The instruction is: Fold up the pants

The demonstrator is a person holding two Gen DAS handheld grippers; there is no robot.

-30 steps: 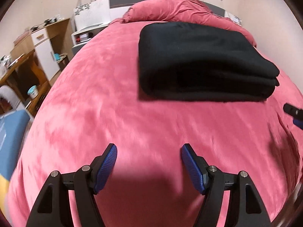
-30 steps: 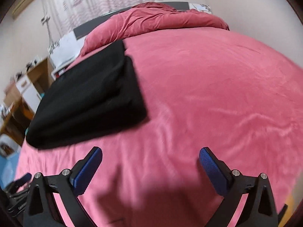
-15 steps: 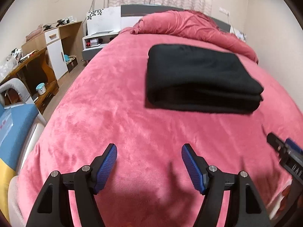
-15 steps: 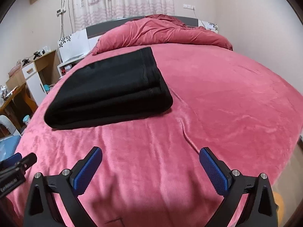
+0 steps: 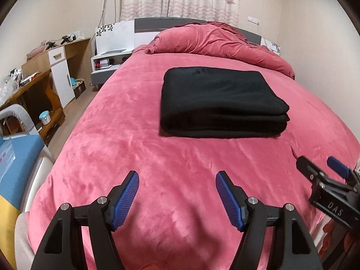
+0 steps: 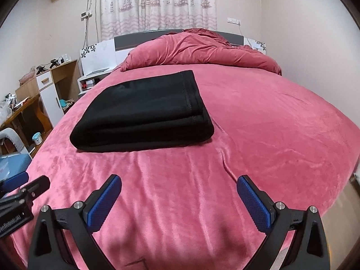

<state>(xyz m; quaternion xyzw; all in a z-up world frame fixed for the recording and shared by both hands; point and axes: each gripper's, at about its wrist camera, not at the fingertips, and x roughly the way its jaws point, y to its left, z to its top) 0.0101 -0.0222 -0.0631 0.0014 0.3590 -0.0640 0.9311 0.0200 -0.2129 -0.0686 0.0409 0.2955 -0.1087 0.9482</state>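
At the bottom of the left wrist view, the left tool [image 5: 177, 196] hangs released over the near end of the bed [image 5: 157, 157], its blue-padded fingers spread wide with nothing between them. The right tool [image 6: 179, 200] is likewise released at the bottom of its own view, fingers wide apart above the pink bedspread, grasping nothing. Each tool shows in the other's camera, the right one at the lower right edge of the left view and the left one at the lower left edge of the right view.

Farther up, near the middle of both frames, the black pants [image 5: 221, 103] lie folded into a thick flat rectangle on the bed, well apart from both tools. In the right wrist view the pants [image 6: 146, 112] sit left of centre, stacked edges facing the camera.

Beyond them, a bunched pink duvet [image 5: 216, 42] lies along the head of the bed against the headboard [image 5: 148, 25]. A patterned curtain [image 6: 157, 4] hangs at the top centre, and a wooden desk [image 5: 38, 83] stands at the left edge.
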